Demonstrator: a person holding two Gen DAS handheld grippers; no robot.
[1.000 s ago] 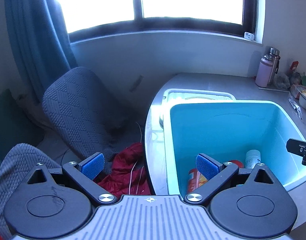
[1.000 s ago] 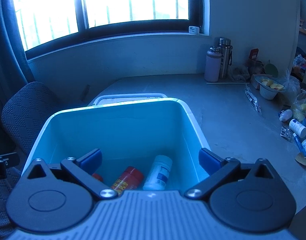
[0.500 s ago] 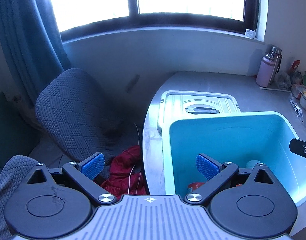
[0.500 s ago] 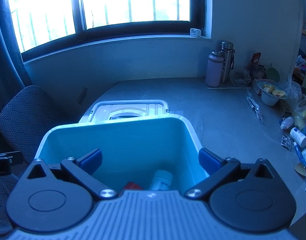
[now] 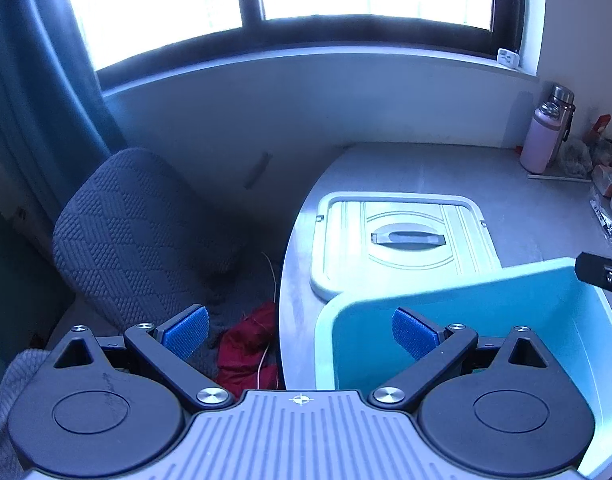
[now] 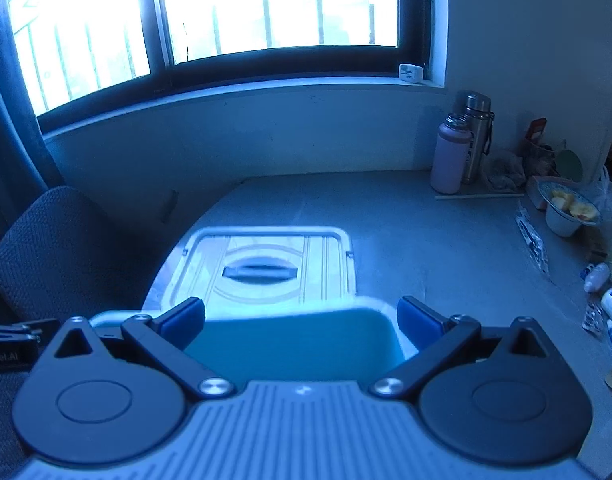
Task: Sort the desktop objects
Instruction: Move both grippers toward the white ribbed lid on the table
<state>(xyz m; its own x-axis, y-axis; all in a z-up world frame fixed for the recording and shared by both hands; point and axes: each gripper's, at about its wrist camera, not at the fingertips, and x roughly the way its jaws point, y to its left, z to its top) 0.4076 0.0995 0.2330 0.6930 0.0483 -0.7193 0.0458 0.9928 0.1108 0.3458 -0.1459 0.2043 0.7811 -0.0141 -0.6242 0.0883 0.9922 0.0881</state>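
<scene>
A light blue storage bin [image 5: 465, 312] stands at the near edge of the grey desk; its contents are hidden behind my grippers. Its pale lid [image 5: 401, 240] with a grey handle lies flat on the desk just beyond it. My left gripper [image 5: 300, 330] is open and empty, above the bin's left wall. In the right wrist view the bin [image 6: 298, 344] and the lid [image 6: 262, 268] show too. My right gripper [image 6: 300, 318] is open and empty, above the bin's far rim. Small bottles and tubes [image 6: 609, 300] lie at the desk's right edge.
A pink bottle [image 6: 449, 160] and a steel flask [image 6: 475, 136] stand at the back right by the wall. A bowl of fruit [image 6: 567, 210] and bags sit to the right. A grey chair [image 5: 146, 220] and red cloth [image 5: 254, 348] are left of the desk.
Both grippers have pulled back and risen. The bin's inside and the bottles in it have dropped out of view, and the lid beyond the bin has come into full view.
</scene>
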